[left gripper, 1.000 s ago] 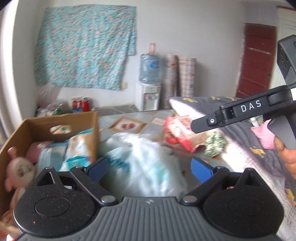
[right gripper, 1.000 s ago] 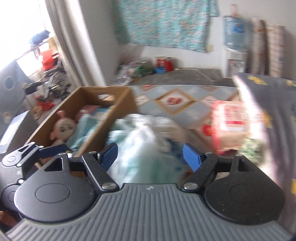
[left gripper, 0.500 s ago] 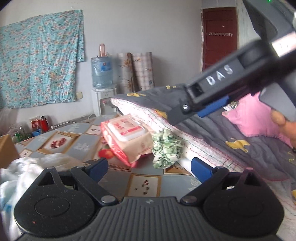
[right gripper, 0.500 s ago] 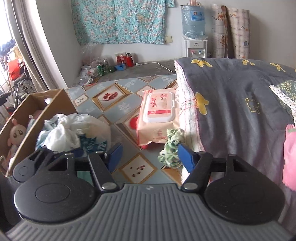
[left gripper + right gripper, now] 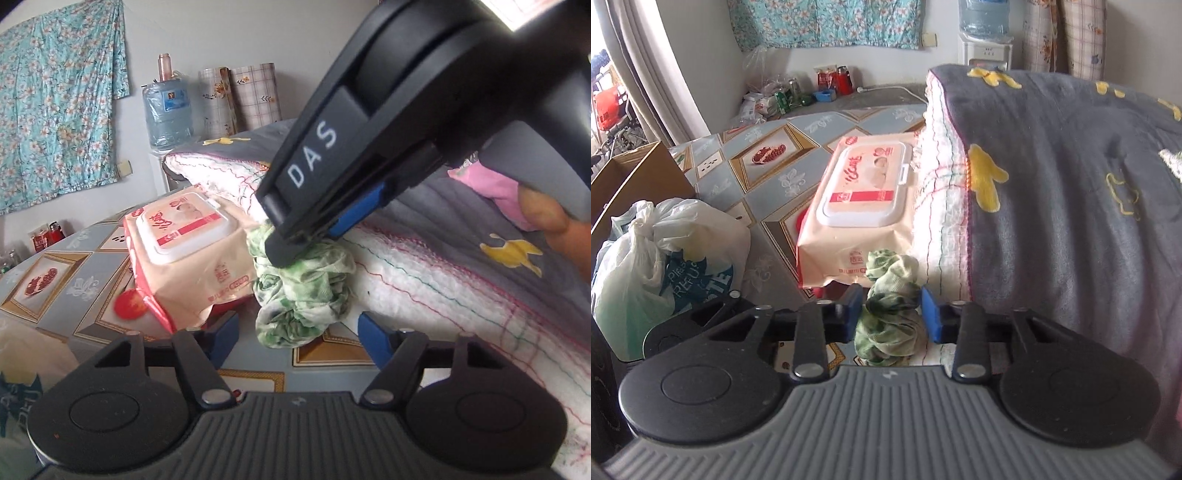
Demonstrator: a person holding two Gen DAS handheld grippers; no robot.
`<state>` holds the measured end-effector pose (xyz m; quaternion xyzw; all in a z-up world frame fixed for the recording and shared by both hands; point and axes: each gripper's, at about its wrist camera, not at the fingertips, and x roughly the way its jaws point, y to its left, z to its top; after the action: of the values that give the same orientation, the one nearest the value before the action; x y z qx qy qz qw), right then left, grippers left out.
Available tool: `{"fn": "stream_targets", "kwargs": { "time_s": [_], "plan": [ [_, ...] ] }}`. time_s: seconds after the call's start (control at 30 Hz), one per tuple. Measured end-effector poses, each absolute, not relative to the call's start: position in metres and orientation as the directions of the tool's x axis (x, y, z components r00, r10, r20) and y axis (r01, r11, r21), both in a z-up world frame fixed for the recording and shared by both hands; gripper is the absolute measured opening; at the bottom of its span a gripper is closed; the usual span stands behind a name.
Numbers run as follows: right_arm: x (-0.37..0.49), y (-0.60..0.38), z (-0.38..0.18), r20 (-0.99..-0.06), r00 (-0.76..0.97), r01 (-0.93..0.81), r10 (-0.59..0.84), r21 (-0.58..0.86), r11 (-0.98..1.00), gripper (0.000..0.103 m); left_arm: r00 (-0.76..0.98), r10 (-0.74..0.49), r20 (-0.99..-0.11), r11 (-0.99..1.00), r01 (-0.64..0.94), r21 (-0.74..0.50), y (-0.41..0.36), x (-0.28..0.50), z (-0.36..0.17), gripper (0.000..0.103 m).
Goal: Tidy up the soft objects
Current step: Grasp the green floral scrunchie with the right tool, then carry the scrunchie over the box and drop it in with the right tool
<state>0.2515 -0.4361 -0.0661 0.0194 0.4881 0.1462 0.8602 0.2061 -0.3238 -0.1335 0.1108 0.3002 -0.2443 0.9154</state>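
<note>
A crumpled green and white cloth point(image 5: 303, 295) lies on the patterned floor between a pack of wet wipes point(image 5: 188, 254) and the bed edge. It also shows in the right wrist view point(image 5: 890, 314). My right gripper point(image 5: 891, 314) is around the cloth, its blue pads on either side and touching it, the jaws narrowed. In the left wrist view the right gripper point(image 5: 295, 236) comes down onto the cloth from above. My left gripper point(image 5: 297, 336) is open and empty, just in front of the cloth.
The bed with a grey quilt point(image 5: 1071, 184) stands on the right. A tied white plastic bag point(image 5: 661, 266) and a cardboard box point(image 5: 631, 184) are at the left. A pink item point(image 5: 495, 188) lies on the bed. A water dispenser point(image 5: 168, 110) stands at the far wall.
Both grippers have swung from the box and bag to the cloth and moved close. The right gripper's jaws have narrowed around the cloth.
</note>
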Motion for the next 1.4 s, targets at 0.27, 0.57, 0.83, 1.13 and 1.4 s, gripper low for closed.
{"fn": "stream_targets", "kwargs": {
  "time_s": [0.27, 0.57, 0.83, 1.13, 1.4],
  "plan": [
    [0.248, -0.439, -0.066, -0.822, 0.486, -0.21, 0.298, 0.221, 0.952, 0.012, 0.653, -0.42, -0.63, 0.848, 0.53, -0.016, -0.318, 0.213, -0.135, 0.031],
    [0.201, -0.42, -0.006, -0.776, 0.547, -0.24, 0.315, 0.215, 0.947, 0.011, 0.659, -0.46, -0.595, 0.847, 0.526, -0.074, -0.297, 0.179, -0.09, 0.011],
    [0.133, -0.378, 0.075, -0.691, 0.615, -0.341, 0.38, 0.202, 0.918, 0.011, 0.723, -0.458, -0.517, 0.871, 0.482, -0.096, -0.253, 0.125, -0.021, 0.011],
    [0.086, -0.266, 0.133, -0.581, 0.542, -0.577, 0.607, 0.268, 0.772, 0.011, 0.839, -0.276, -0.47, 0.959, 0.274, -0.074, -0.152, 0.069, 0.035, 0.011],
    [0.09, -0.136, 0.126, -0.557, 0.287, -0.681, 0.78, 0.454, 0.575, 0.011, 0.841, -0.056, -0.539, 0.998, 0.048, -0.028, -0.053, 0.044, 0.037, 0.011]
  ]
}}
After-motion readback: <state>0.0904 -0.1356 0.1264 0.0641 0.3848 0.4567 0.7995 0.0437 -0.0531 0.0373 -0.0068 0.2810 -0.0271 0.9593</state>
